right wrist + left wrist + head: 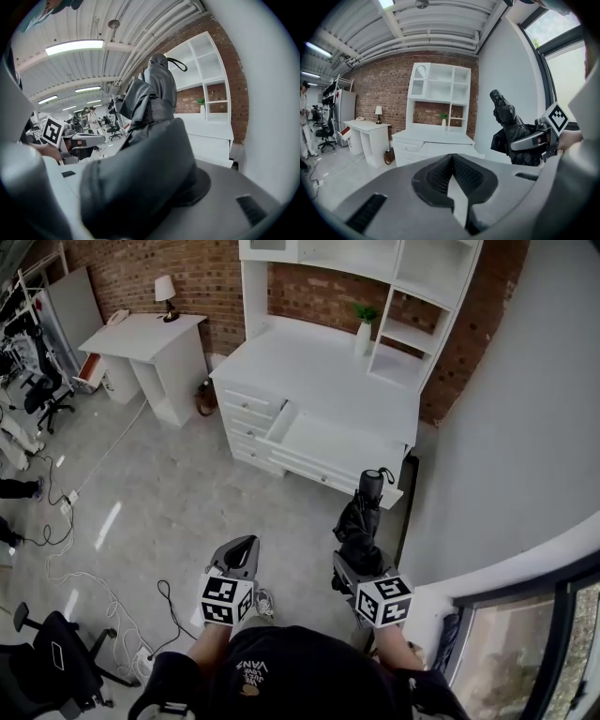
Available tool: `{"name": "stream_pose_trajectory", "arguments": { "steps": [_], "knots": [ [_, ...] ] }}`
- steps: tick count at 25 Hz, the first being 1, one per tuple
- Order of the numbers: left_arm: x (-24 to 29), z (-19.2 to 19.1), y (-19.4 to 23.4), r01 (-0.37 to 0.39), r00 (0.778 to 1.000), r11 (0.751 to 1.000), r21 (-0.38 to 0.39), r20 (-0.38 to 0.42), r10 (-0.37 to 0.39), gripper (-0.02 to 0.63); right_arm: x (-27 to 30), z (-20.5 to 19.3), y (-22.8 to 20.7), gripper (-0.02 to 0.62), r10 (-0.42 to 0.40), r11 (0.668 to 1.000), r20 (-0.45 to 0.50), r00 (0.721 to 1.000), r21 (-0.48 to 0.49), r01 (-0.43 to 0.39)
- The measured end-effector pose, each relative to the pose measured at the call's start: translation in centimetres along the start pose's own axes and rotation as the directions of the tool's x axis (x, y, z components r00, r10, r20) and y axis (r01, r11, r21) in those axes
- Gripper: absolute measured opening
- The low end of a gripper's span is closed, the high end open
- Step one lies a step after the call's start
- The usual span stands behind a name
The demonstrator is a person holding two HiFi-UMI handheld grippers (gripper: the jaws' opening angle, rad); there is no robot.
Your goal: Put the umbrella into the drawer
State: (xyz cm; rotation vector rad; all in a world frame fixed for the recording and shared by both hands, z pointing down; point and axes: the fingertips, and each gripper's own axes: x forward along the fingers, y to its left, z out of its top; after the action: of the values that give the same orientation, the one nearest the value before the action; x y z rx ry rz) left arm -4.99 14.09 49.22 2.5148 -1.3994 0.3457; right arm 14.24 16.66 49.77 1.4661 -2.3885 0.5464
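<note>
The umbrella is black and folded; its cloth lies loose and wrinkled around the shaft, and a thin wrist loop sits at its rounded far end. It is in the air above the floor, clamped at its lower part between the jaws of the right hand-held gripper, with its long axis going away from the person and tilted upward, the far end toward the open drawer of the white counter. The left hand-held gripper is beside it, jaws together, nothing between them
</note>
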Motion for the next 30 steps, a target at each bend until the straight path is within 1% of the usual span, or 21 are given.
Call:
{"name": "stream_pose_trajectory", "arguments": {
  "steps": [4, 7, 10, 16, 19, 23, 30],
  "knots": [
    [1.8, 1.7, 2.9, 0.033, 0.999, 0.999, 0.025, 0.003, -0.033, 0.006, 3.3, 1.9, 0.6, 0.238, -0.008, 1.000, 0.013, 1.000, 0.016, 0.008],
    [2.7, 2.6, 4.1, 0.054, 0.998, 0.998, 0.044, 0.006, -0.054, 0.006, 4.9, 2.8, 0.9, 0.238, -0.008, 0.999, 0.026, 1.000, 0.038, 0.007],
    [3.4, 2.8, 4.8, 0.060, 0.998, 0.997, 0.044, 0.010, -0.060, 0.006, 5.7, 3.1, 1.0, 0.238, -0.005, 0.998, 0.036, 0.999, 0.055, 0.003],
    [3.8, 2.5, 4.5, 0.074, 0.997, 0.997, 0.024, 0.013, -0.074, 0.006, 5.7, 2.9, 0.9, 0.239, -0.018, 0.999, 0.019, 1.000, 0.046, 0.017],
    [3.8, 2.0, 5.1, 0.085, 0.996, 0.996, 0.014, 0.008, -0.086, 0.006, 6.0, 2.7, 1.1, 0.239, -0.035, 0.998, 0.011, 0.999, 0.045, 0.035],
    [4.4, 1.8, 7.0, 0.109, 0.994, 0.994, 0.012, -0.010, -0.109, 0.006, 7.3, 3.3, 1.4, 0.239, -0.066, 0.996, 0.012, 0.998, 0.053, 0.066],
    [6.0, 2.6, 11.0, 0.164, 0.986, 0.986, 0.036, -0.022, -0.163, 0.006, 10.5, 3.9, 1.8, 0.239, -0.128, 0.988, 0.007, 0.992, 0.090, 0.127]
  ]
}}
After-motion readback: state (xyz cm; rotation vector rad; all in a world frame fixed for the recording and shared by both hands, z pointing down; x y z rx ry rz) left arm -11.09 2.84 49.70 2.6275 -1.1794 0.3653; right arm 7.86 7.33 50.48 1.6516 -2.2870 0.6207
